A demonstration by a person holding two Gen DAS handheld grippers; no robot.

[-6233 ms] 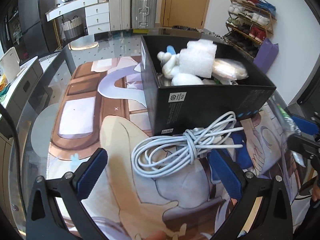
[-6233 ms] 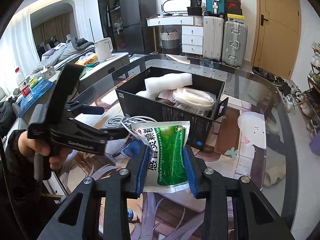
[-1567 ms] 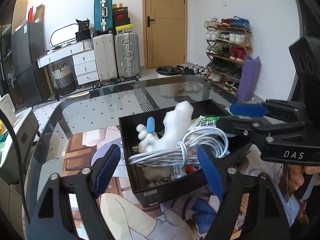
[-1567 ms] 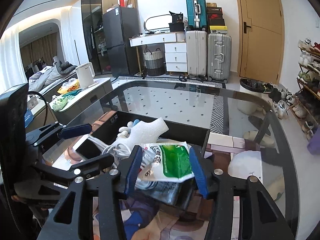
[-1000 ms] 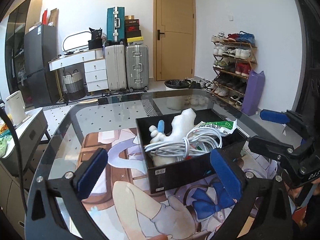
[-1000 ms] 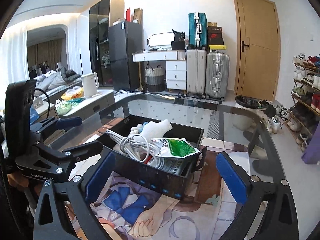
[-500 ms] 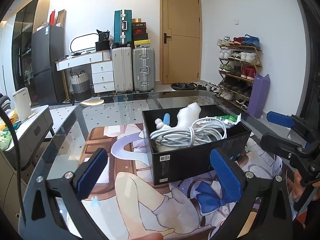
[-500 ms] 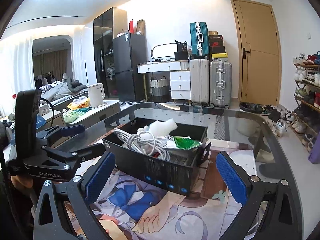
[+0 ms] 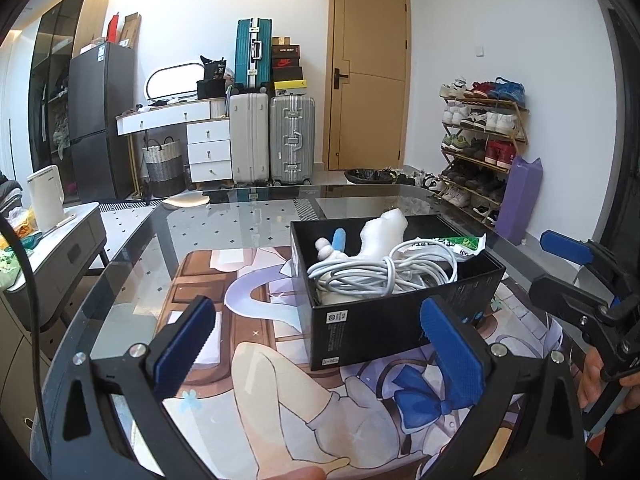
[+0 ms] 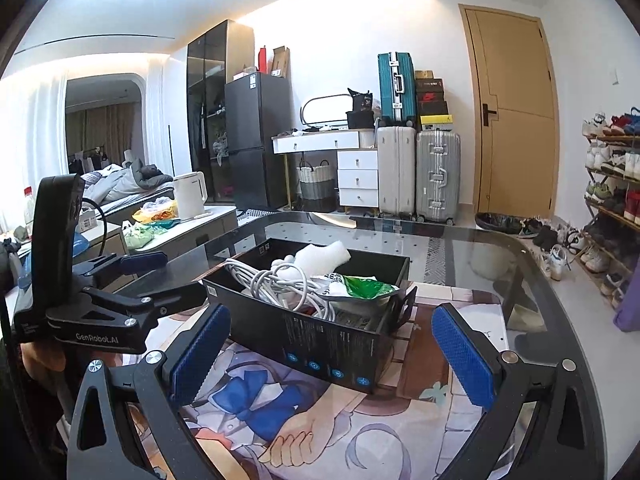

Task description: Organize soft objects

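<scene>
A black box (image 9: 400,316) (image 10: 320,344) stands on the printed mat on the glass table. In it lie a coiled white cable (image 9: 380,274) (image 10: 280,284), a green and white pouch (image 9: 460,242) (image 10: 360,286), a white foam piece (image 9: 384,228) (image 10: 324,256) and a white plush with a blue tip (image 9: 334,242). My left gripper (image 9: 316,344) is open and empty, in front of the box. My right gripper (image 10: 332,350) is open and empty, also short of the box.
The printed mat (image 9: 280,380) covers the near part of the glass table (image 9: 240,216). Suitcases (image 9: 272,140), a drawer unit, a door and a shoe rack (image 9: 480,140) stand beyond. The other gripper shows at each view's edge.
Both grippers let go of the cable and the pouch into the box, opened wide, and drew back and down from it. In the last half second they moved only slightly.
</scene>
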